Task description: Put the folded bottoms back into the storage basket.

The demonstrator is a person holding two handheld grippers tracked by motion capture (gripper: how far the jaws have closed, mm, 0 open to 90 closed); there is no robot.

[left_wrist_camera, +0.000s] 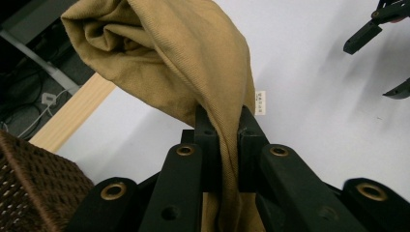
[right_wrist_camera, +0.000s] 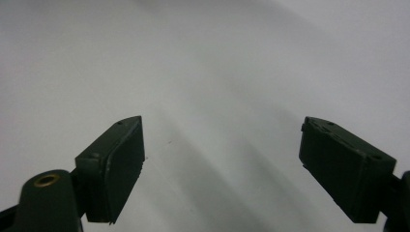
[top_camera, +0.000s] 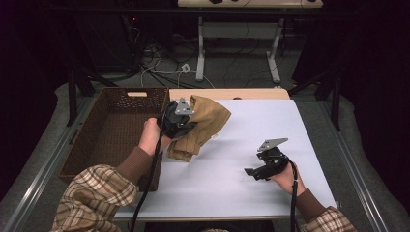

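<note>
Your left gripper is clamped on the tan garment: jaws pinched tight, a fold of cloth squeezed between the pads. Fabric is a fine-ribbed, corduroy-like weave, soft and bunched, draping up and over the jaw tips in a rounded hood shape, with more hanging below them. A small white care label sticks out just right of the jaw tips. In the high view the garment hangs from that gripper as a crumpled bundle, its lower end at the white table sheet.

The dark brown wicker basket sits just left of your left gripper; rectangular, open weave, cut-out handle in the far wall. Its corner shows low left of the jaws.

Your right gripper has its jaws spread wide, nothing between the flat black rectangular pads, just smooth matte white sheet ahead. It is well apart from the garment, to the right of it.
</note>
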